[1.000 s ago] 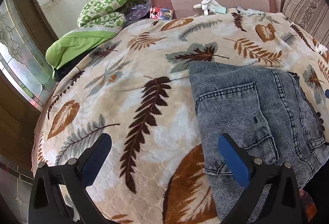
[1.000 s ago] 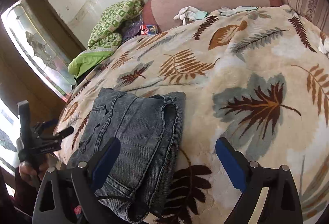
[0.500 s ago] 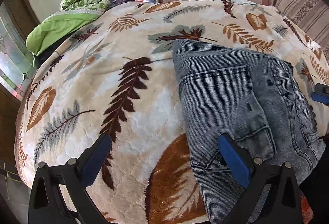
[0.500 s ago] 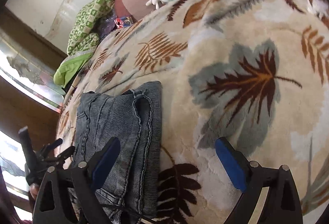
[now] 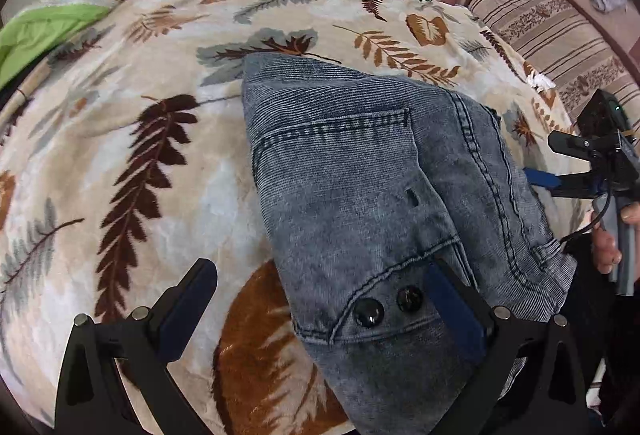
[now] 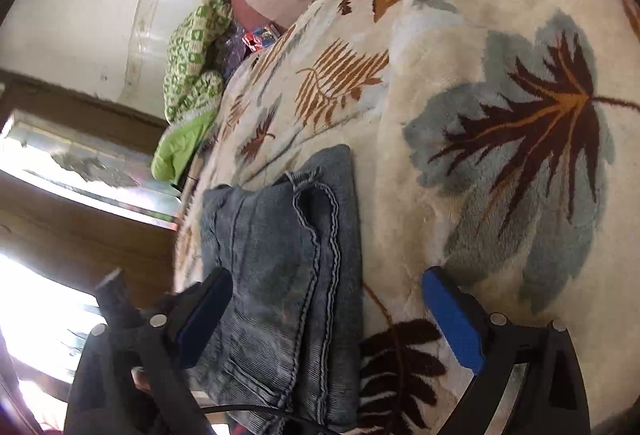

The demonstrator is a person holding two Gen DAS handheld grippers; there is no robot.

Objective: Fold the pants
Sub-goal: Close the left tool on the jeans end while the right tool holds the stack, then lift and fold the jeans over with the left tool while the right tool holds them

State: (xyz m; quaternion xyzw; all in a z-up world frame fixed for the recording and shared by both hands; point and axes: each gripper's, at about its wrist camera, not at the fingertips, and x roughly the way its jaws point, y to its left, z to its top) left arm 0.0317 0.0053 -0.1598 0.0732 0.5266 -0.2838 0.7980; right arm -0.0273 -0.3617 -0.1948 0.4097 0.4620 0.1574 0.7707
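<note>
The folded jeans (image 5: 360, 203) lie on the leaf blanket (image 5: 132, 139). The left tongs (image 5: 320, 307) gape wide, holding nothing; the jeans' buttoned waistband sits between the fingers, by the right one. The right tongs (image 6: 328, 319) gape wide too, the jeans' near edge between them by the left finger.

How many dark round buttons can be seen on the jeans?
2: button and button sit side by side on the jeans near the left gripper. Others may be hidden by folds.
</note>
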